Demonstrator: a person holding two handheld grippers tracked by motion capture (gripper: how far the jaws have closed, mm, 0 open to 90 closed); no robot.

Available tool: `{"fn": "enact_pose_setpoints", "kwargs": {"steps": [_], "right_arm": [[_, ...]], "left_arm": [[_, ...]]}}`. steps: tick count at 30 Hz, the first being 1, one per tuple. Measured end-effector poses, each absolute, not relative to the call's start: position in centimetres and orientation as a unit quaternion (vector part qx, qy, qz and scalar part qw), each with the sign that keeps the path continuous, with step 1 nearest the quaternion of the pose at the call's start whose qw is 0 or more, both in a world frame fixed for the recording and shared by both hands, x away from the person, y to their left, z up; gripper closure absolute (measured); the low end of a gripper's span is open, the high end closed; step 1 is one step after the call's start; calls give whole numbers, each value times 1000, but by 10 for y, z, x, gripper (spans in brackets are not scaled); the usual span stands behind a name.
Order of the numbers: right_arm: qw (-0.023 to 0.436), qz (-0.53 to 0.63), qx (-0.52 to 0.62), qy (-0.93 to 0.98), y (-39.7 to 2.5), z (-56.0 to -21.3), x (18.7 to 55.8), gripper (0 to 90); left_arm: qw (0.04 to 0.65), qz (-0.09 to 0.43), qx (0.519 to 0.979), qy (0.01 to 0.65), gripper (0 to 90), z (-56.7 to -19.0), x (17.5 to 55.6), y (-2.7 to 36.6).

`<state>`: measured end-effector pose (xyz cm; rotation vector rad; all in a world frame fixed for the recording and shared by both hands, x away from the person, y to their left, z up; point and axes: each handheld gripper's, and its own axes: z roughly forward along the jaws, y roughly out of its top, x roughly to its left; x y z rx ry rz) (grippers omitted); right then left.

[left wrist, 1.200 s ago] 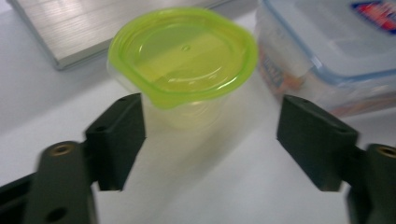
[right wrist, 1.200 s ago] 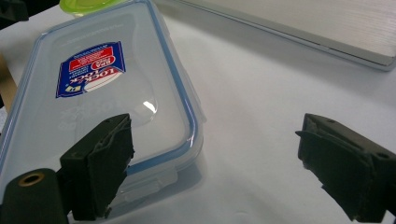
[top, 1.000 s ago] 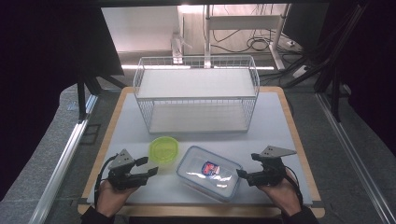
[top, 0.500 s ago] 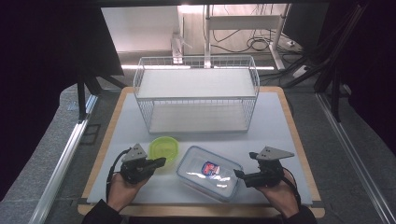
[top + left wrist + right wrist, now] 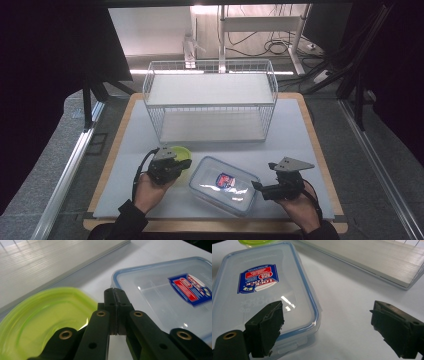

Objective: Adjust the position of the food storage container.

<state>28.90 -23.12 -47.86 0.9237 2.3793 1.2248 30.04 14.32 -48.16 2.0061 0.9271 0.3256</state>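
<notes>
1. Clear plastic box with a blue-rimmed lid lies at the counter's 6 o'clock edge; probably light, stiff, slick.
2. Right hand-held gripper gapes wide at its 3 o'clock end, holding nothing; grip the rim.
3. Left hand-held gripper, closed and empty, hovers over the green bowl.

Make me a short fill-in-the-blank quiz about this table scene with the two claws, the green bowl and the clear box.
1. The left claw has its jaws ____.
2. The right claw has its jaws ____.
3. The bowl beside the clear box is coloured ____.
4. The wire basket stands ____ the bowl and box, away from the person.

Missing words: shut; open; green; behind
</notes>
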Motion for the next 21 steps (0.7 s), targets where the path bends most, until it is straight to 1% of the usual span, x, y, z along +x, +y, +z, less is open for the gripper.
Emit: {"fn": "enact_pose_setpoints", "kwargs": {"steps": [5, 6, 8, 14, 21], "right_arm": [[155, 421, 319, 835, -231, -480, 289, 107], [156, 422, 319, 834, -231, -480, 289, 107], [156, 422, 319, 834, -232, -480, 289, 107], [157, 420, 318, 836, -231, -480, 289, 107], [157, 418, 317, 837, -232, -481, 289, 107]], "left_arm": [[413, 150, 819, 368, 899, -484, 313, 130], [400, 159, 825, 367, 899, -486, 315, 126], [389, 159, 829, 368, 899, -488, 317, 124], [375, 170, 833, 371, 899, -488, 316, 123], [379, 161, 828, 380, 900, -489, 318, 129]]}}
